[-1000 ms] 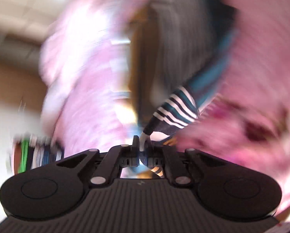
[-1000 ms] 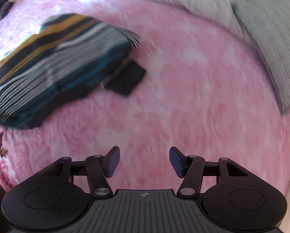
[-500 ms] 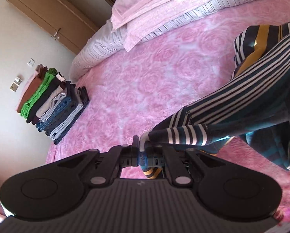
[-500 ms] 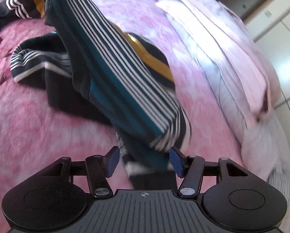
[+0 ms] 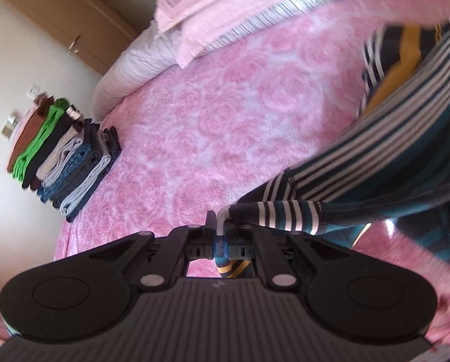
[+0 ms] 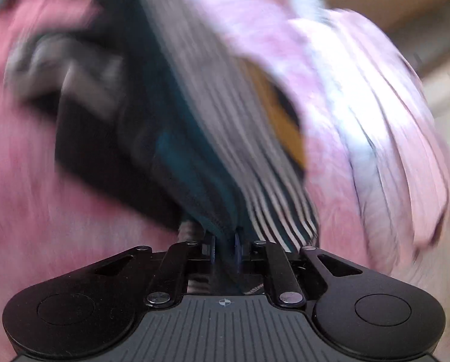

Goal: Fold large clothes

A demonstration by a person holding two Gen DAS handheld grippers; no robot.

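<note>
Both hand-held grippers, left (image 5: 222,229) and right (image 6: 225,246), pinch edges of a striped sweater (image 5: 385,169) lifted above the pink bedspread (image 5: 213,114), apparently mid-spread, with laying it flat before the first fold the likely next requirement.
</note>
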